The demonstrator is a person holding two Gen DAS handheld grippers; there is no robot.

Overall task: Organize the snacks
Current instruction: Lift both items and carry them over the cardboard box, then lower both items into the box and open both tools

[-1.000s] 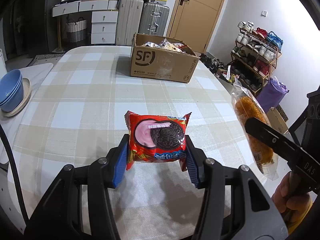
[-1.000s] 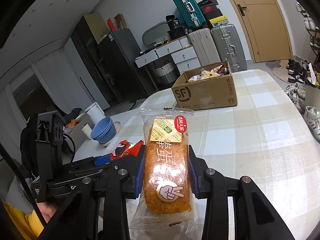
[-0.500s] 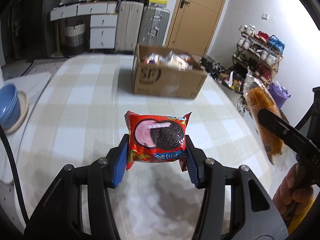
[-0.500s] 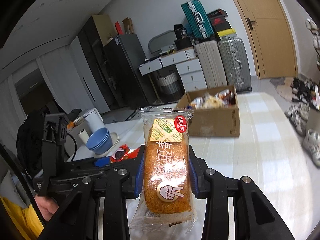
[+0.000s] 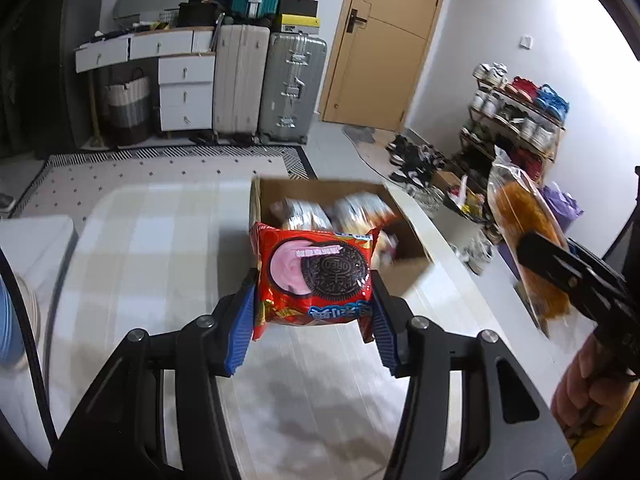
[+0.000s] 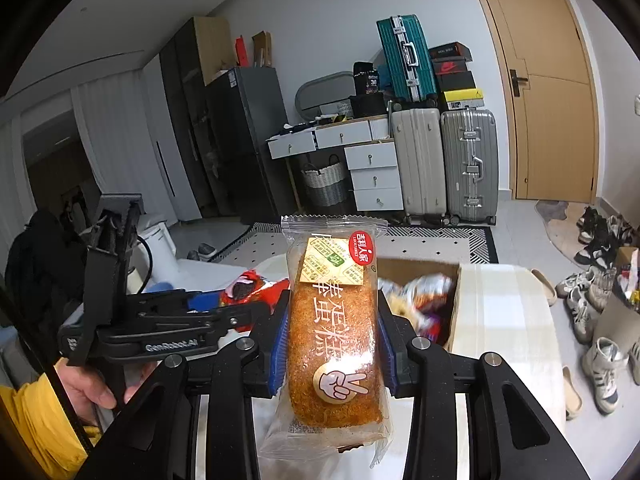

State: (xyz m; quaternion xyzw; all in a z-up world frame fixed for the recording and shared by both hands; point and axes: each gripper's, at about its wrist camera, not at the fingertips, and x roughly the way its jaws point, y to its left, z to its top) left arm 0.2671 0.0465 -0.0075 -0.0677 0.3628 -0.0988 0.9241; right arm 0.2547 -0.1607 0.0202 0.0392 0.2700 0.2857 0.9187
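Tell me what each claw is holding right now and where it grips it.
Left claw: red Oreo packet, pinched across its lower side edges. Right claw: floss cake packet, squeezed at both long sides around mid-length.

The right gripper (image 6: 332,344) clamps an upright orange floss-cake packet (image 6: 334,336) above the counter (image 6: 504,320), an open cardboard box (image 6: 420,280) of snacks just behind.

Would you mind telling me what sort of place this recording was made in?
Most likely a lived-in home, near the entrance: upright suitcases stand beside a wooden door, a loaded shoe rack lines the wall, and a white drawer unit is nearby.
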